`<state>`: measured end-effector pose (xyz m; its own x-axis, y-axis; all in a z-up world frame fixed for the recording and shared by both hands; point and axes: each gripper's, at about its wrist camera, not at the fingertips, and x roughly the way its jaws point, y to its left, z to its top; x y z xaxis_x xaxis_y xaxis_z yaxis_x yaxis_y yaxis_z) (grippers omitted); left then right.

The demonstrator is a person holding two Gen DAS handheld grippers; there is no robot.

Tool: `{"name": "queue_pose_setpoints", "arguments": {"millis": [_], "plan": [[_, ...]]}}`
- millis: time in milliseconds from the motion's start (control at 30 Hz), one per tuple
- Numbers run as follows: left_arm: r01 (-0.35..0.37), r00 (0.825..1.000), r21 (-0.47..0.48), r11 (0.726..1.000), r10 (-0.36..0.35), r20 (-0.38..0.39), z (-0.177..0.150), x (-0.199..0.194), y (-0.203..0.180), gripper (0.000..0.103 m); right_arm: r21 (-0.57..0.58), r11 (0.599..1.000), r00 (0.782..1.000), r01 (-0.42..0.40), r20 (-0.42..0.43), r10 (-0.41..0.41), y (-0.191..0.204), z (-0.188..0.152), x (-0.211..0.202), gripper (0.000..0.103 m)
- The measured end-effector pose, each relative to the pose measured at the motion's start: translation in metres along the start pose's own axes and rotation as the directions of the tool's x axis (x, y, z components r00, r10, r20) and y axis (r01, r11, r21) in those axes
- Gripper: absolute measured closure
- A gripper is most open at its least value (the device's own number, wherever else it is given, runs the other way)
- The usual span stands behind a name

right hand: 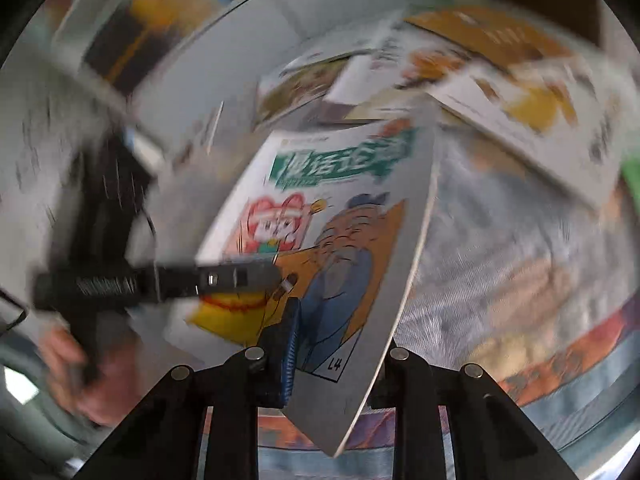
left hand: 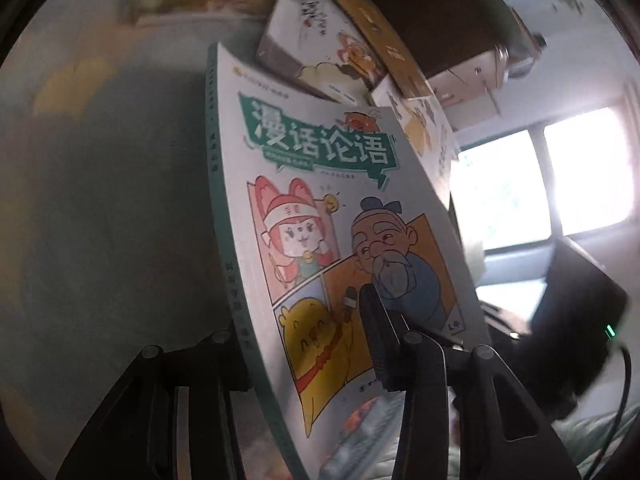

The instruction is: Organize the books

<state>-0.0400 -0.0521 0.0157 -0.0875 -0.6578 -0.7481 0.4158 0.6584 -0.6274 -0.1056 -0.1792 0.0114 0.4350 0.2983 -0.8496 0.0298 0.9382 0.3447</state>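
book: mid-frame, tilted up off the pile so it can be moved
left gripper: fingers clamped on its lower edge, carrying it
right gripper: fingers pinching the corner, steadying it
other books: upper frame, loose heap, likely next

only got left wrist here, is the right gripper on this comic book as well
Observer: Yes. The right gripper is shut on the comic book near its bottom corner, and the blue pad of one of its fingers lies flat on the cover.
Operator: any hand showing
Observer: A hand shows low on the left of the right wrist view, wrapped round the handle of the left gripper.
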Motion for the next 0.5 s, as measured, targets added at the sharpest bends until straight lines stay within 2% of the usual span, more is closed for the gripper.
{"name": "queue_pose_setpoints", "arguments": {"millis": [33, 100, 167, 233, 367, 500], "plan": [[-0.016, 1.0, 0.019, 1.0, 0.016, 0.006, -0.001, -0.002, -0.001, 0.065, -0.087, 0.995, 0.998, 0.055, 0.009, -0.054, 0.015, -0.001, 0.0, 0.079], [-0.014, 1.0, 0.039, 0.999, 0.013, 0.024, 0.0, -0.013, -0.003, 0.065, -0.189, 0.976, 0.994, 0.111, 0.04, -0.105, 0.032, -0.003, -0.003, 0.079], [0.008, 0.999, 0.033, 0.999, -0.01, 0.052, 0.002, -0.03, 0.001, 0.065, -0.235, 0.962, 0.99, 0.136, 0.075, -0.121, 0.041, -0.005, -0.011, 0.079], [0.006, 0.997, 0.034, 0.999, -0.009, 0.082, 0.0, -0.046, 0.003, 0.065, -0.26, 0.956, 0.989, 0.133, 0.095, -0.112, 0.045, -0.004, -0.019, 0.079], [-0.026, 0.983, 0.016, 1.0, 0.022, 0.183, 0.005, -0.095, 0.018, 0.065, -0.359, 0.923, 0.984, 0.142, 0.151, -0.093, 0.075, 0.023, -0.025, 0.079], [-0.082, 0.949, -0.046, 0.996, 0.092, 0.303, 0.022, -0.144, 0.05, 0.065, -0.442, 0.892, 0.985, 0.093, 0.17, -0.019, 0.121, 0.063, -0.007, 0.079]]}}
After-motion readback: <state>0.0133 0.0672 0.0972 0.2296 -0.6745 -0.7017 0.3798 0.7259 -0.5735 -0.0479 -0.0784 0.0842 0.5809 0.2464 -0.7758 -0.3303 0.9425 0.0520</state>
